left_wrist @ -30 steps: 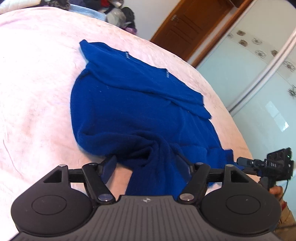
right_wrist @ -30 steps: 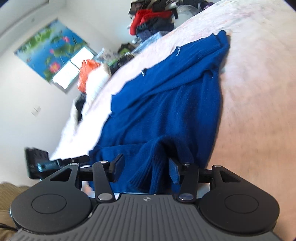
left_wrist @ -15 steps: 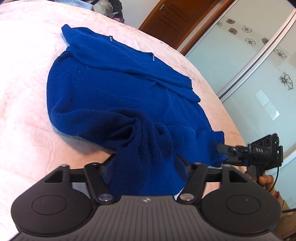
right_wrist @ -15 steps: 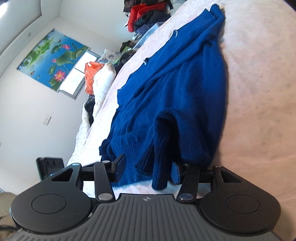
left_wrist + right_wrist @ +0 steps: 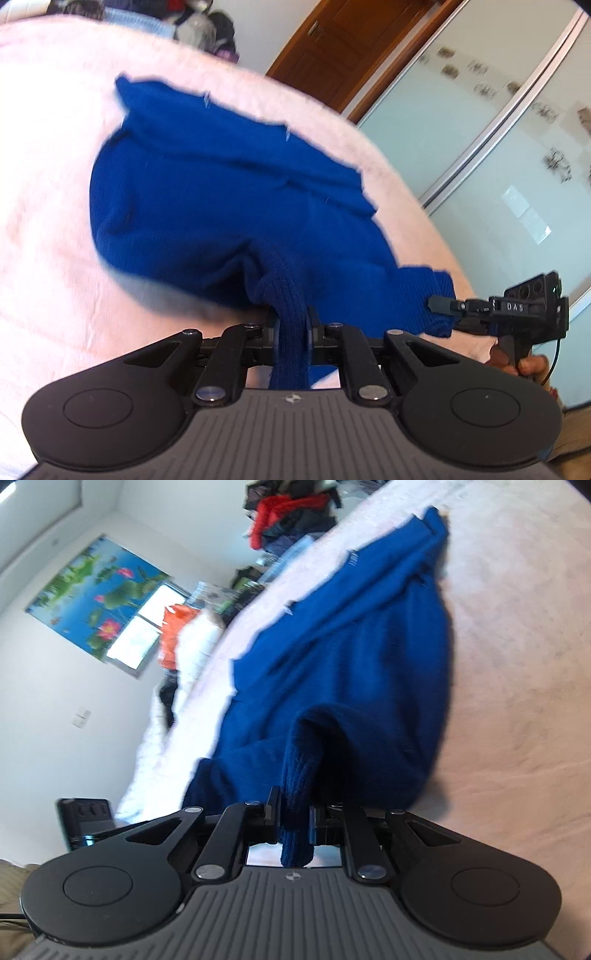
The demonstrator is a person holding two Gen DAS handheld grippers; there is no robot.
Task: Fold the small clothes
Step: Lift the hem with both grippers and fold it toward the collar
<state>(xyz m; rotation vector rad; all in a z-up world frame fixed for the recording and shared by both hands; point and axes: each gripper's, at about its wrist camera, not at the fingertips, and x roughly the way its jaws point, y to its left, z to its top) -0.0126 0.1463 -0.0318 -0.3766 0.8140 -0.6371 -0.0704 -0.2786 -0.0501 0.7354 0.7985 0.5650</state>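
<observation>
A blue knit sweater (image 5: 236, 206) lies on a pink bed cover (image 5: 44, 192); it also shows in the right wrist view (image 5: 369, 672). My left gripper (image 5: 291, 328) is shut on a bunched ribbed edge of the sweater at its near side. My right gripper (image 5: 293, 812) is shut on another ribbed fold of the same near edge and shows from outside in the left wrist view (image 5: 443, 308). Both lift the near hem off the bed cover (image 5: 517, 664). The far part, with folded sleeves, rests flat.
A pile of clothes (image 5: 291, 513) sits at the far end of the bed. A wooden door (image 5: 354, 48) and glass wardrobe doors (image 5: 517, 155) stand to the right. White pillows and an orange bag (image 5: 177, 624) lie under a window.
Both grippers have closed from open onto the sweater's near ribbed edge. The hem is now bunched between the fingers and raised off the bed.
</observation>
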